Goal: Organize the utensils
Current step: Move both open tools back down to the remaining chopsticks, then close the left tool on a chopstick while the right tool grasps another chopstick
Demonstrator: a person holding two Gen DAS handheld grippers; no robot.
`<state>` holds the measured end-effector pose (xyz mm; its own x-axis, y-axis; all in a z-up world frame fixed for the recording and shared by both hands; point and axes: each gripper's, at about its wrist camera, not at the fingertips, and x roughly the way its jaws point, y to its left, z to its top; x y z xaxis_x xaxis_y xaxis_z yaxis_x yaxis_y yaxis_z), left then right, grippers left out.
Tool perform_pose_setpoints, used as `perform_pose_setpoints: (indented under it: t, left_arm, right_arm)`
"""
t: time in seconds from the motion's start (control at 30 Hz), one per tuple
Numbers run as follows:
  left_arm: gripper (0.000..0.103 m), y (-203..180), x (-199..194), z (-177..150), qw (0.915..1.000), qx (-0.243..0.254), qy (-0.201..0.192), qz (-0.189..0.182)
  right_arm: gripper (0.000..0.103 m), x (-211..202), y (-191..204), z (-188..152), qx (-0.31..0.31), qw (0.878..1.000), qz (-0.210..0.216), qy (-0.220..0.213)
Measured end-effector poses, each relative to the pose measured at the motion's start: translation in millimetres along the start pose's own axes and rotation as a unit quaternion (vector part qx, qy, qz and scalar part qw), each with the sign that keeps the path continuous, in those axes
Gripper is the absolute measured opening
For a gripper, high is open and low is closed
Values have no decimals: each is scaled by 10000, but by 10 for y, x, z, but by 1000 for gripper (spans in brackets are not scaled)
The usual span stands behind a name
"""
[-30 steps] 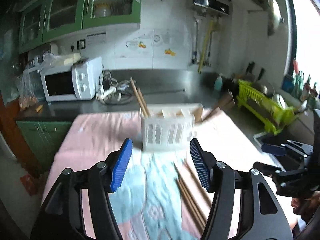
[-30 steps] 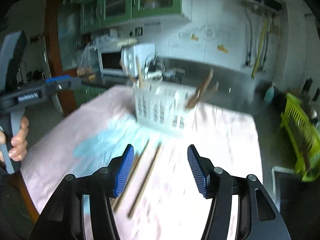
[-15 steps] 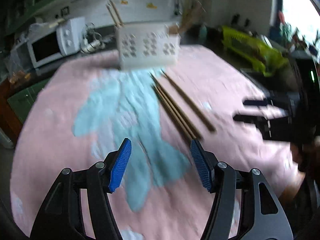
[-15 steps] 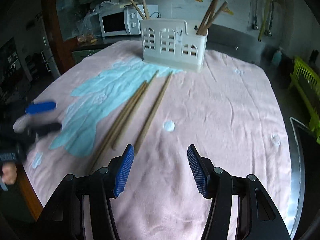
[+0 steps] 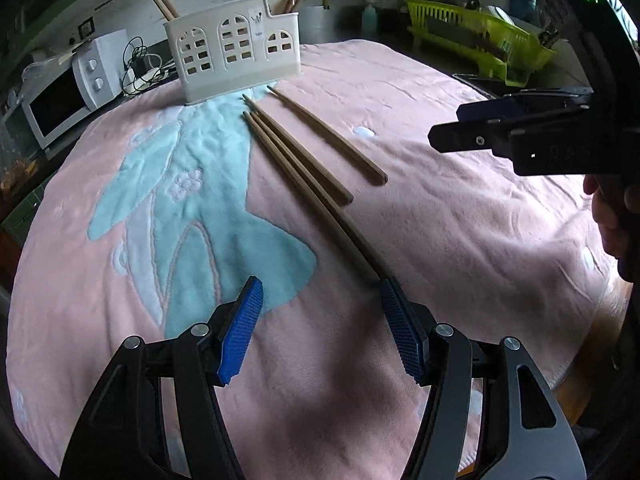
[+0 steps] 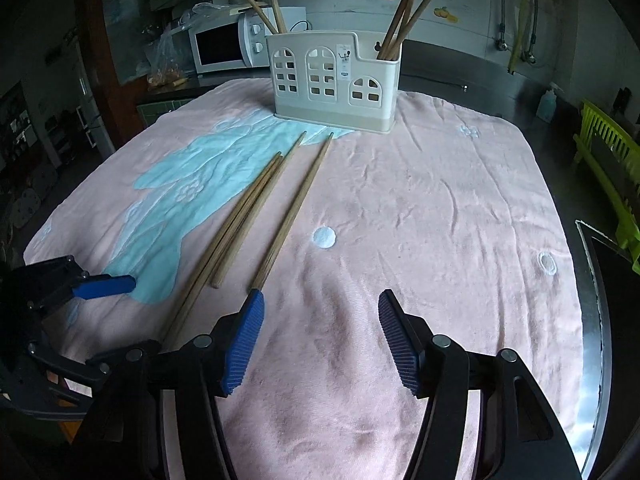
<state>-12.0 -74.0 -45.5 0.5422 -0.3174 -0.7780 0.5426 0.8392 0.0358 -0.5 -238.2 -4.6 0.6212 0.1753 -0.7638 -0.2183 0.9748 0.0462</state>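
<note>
Three wooden chopsticks (image 5: 304,164) (image 6: 256,208) lie loose on a pink and teal towel (image 5: 440,216) (image 6: 420,208). A white utensil holder (image 5: 236,52) (image 6: 336,80) stands at the far side with chopsticks upright in both end compartments. My left gripper (image 5: 320,320) is open low over the towel, its right fingertip by the near end of the longest chopstick. My right gripper (image 6: 320,332) is open, its left fingertip just behind the near end of the rightmost chopstick. Each gripper shows in the other's view: the right gripper (image 5: 520,128), the left gripper (image 6: 100,284).
A white microwave (image 5: 60,92) (image 6: 228,44) stands on the counter behind the table at the left. A yellow-green dish rack (image 5: 476,36) (image 6: 608,160) is at the right. The towel's near edge hangs over the table edge.
Both grippers have tilted down and dropped low over the towel, ending close to the near ends of the loose chopsticks. Both stayed open. The chopsticks and holder have not moved.
</note>
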Motion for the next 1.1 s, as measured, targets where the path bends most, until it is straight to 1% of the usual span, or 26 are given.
perform_pose_setpoints:
  t: [0.13,0.23,0.3,0.4,0.43,0.53,0.67,0.7,0.73,0.8,0.83,0.9,0.97,1.03,1.1]
  left_arm:
    - [63,17,34,15,10000,-77,17,57]
    - [63,48,30,20,9993,-70,-26,365]
    - [63,137,19,23,9986,-210,-20,483]
    - [63,335,12,18,9957,-441,-10,815]
    - [63,406,10,14,9951,-529,1,831]
    - [62,598,-15,-1,9940,-824,15,714]
    - [58,613,-107,-19,9944,-989,-166,346]
    - [54,591,-119,-16,9945,-993,-195,263]
    - [52,558,-124,-12,9948,-987,-208,153]
    - [40,482,-81,12,9954,-942,-194,23]
    - [39,439,-52,26,9958,-893,-178,-26]
    - [32,372,-18,39,9964,-830,-172,-85]
    - [27,299,15,70,9972,-717,-177,-90]
    - [25,231,37,96,9982,-573,-190,-24]
    - [22,152,98,133,9991,-372,-159,117]
  right_arm:
    - [59,13,-4,-3,30,10000,22,3]
    - [59,15,-4,-4,26,10000,9,15]
    - [59,9,-10,3,24,10000,-1,17]
    - [59,0,-18,9,17,10000,-16,13]
    - [59,-2,-18,7,16,10000,-11,12]
    - [59,4,-4,15,16,10000,32,12]
    - [58,47,89,19,-34,9999,153,46]
    - [56,56,111,19,-44,9998,172,49]
    - [53,73,140,17,-58,9997,216,68]
    - [49,112,184,14,-89,9996,261,110]
    - [47,130,198,13,-93,9995,275,128]
    - [46,160,218,6,-77,9994,298,156]
    - [43,173,218,-2,-49,9994,307,172]
    - [42,187,207,-7,-27,9993,305,199]
    - [42,187,198,-4,-16,9993,308,202]
